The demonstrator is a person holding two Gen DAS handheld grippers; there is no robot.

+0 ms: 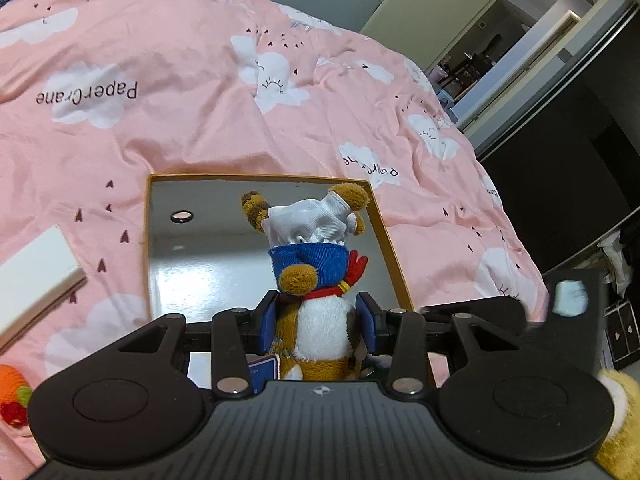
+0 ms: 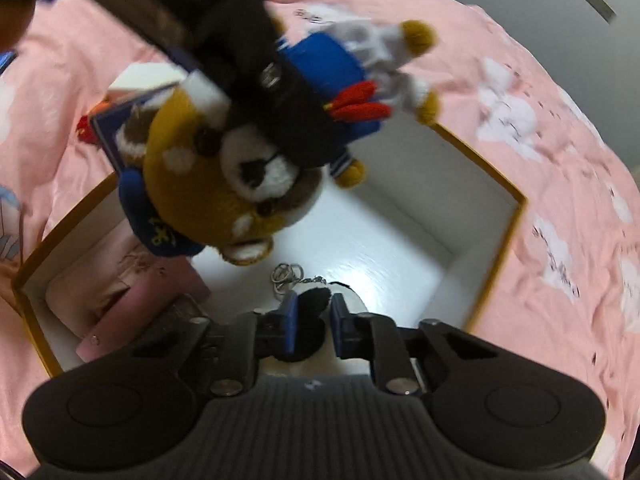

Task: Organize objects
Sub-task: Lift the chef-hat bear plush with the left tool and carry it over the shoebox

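Observation:
My left gripper (image 1: 318, 326) is shut on a brown plush dog (image 1: 316, 280) in a blue sailor top, white trousers and red scarf, holding it upside-down over an open white box with an orange rim (image 1: 149, 240). In the right wrist view the same plush dog (image 2: 224, 168) hangs above the box (image 2: 516, 216), clamped by the left gripper. My right gripper (image 2: 314, 328) is shut on a black-and-white plush keychain (image 2: 312, 312) with a metal chain and ring (image 2: 286, 274), low inside the box.
The box lies on a pink cloud-print bedspread (image 1: 200, 80). A pink case (image 2: 128, 300) lies in the box's left part. A white lid (image 1: 36, 276) and an orange knitted toy (image 1: 14, 396) lie at the left. Another yellow plush (image 1: 618, 420) is at the right edge.

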